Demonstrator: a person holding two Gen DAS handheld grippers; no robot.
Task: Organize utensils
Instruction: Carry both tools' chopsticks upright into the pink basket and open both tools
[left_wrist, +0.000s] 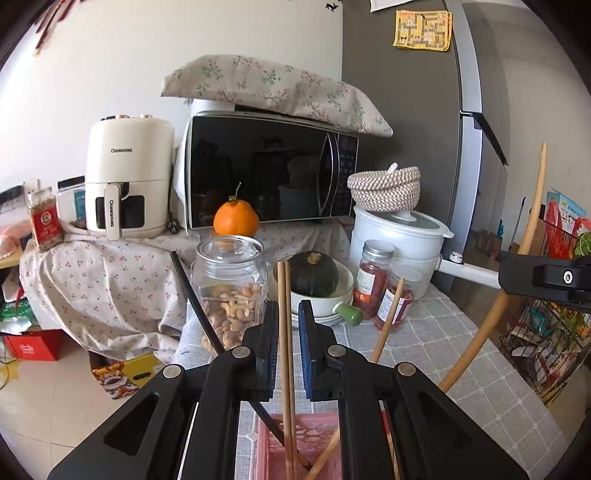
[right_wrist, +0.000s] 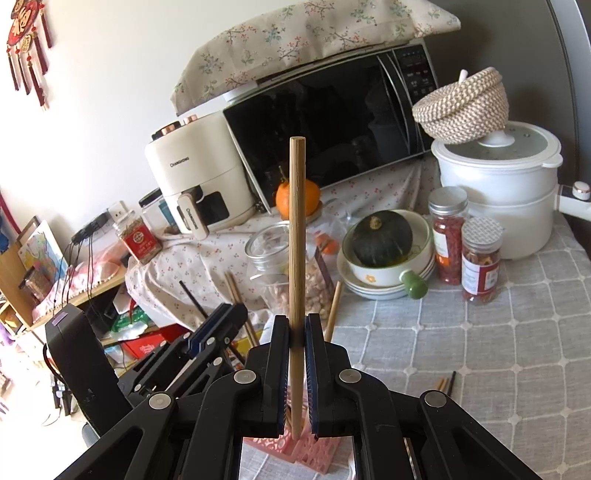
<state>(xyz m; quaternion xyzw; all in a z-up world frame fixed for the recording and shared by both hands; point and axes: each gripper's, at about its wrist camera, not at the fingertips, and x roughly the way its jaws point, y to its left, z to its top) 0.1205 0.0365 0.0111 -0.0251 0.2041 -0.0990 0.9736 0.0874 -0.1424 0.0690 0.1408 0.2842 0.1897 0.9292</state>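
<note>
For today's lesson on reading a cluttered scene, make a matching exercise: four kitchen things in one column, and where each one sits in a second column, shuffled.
Things
1. woven basket
2. green squash
3. orange
4. single chopstick

Places
A. in front of the microwave
B. upright, clamped in the right gripper
C. on the lid of the white pot
D. in the bowl with the green handle

Pairs: 1-C, 2-D, 3-A, 4-B
</note>
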